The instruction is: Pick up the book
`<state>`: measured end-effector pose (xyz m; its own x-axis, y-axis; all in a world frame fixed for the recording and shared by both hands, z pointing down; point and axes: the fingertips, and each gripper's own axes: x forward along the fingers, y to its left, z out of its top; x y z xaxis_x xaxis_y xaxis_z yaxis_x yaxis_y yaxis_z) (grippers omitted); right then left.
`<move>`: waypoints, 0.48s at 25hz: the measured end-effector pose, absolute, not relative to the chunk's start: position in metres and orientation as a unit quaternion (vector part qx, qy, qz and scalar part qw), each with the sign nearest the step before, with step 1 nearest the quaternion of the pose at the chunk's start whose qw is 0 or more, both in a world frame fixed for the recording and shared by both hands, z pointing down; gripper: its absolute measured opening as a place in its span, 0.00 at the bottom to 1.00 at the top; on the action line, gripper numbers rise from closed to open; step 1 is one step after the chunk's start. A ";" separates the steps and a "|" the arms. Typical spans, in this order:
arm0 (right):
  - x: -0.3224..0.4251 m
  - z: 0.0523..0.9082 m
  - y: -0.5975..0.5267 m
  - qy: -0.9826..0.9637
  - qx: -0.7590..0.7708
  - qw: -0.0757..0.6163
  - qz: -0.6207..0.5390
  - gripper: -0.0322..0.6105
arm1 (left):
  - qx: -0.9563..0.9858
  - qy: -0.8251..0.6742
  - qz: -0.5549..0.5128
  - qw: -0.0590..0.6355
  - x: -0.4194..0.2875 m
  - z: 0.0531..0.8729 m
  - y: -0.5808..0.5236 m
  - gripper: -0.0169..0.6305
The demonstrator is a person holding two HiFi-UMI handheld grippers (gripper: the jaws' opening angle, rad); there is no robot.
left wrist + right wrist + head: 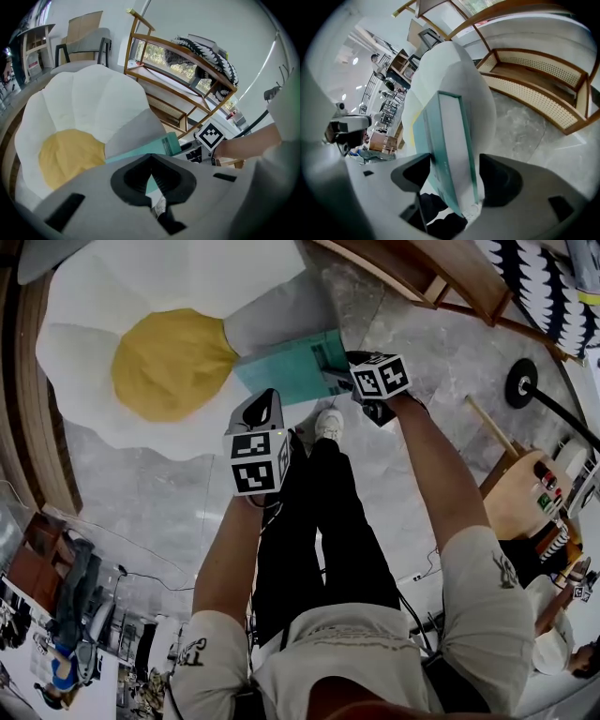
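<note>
My left hand-held gripper [263,406], jaws together, holds nothing. Beyond it, my right hand-held gripper [452,174] is clamped on the teal book [449,133], whose far end touches a flower-shaped cushion [141,296] on the floor [427,343].

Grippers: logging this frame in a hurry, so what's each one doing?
Left gripper: closed, empty.
Right gripper: closed on the book.

Both arms outstretched, left gripper [151,161] jaws together, right gripper [452,173] jaws clamped on the book [451,126]
</note>
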<state>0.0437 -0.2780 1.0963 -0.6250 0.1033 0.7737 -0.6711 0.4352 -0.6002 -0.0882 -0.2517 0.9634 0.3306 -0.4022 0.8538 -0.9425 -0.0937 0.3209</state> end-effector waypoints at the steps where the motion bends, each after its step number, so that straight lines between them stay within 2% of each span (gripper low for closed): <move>1: 0.044 1.098 -0.275 -0.750 0.180 0.388 0.505 0.51 | 0.676 -0.497 0.299 0.455 -0.090 0.965 -0.251 0.05; 9: 0.041 1.102 -0.251 -0.760 0.126 0.411 0.487 0.51 | 0.679 -0.489 0.305 0.456 -0.083 0.972 -0.244 0.05; 12: 0.040 1.096 -0.244 -0.764 0.112 0.398 0.496 0.46 | 0.680 -0.485 0.306 0.457 -0.078 0.973 -0.242 0.05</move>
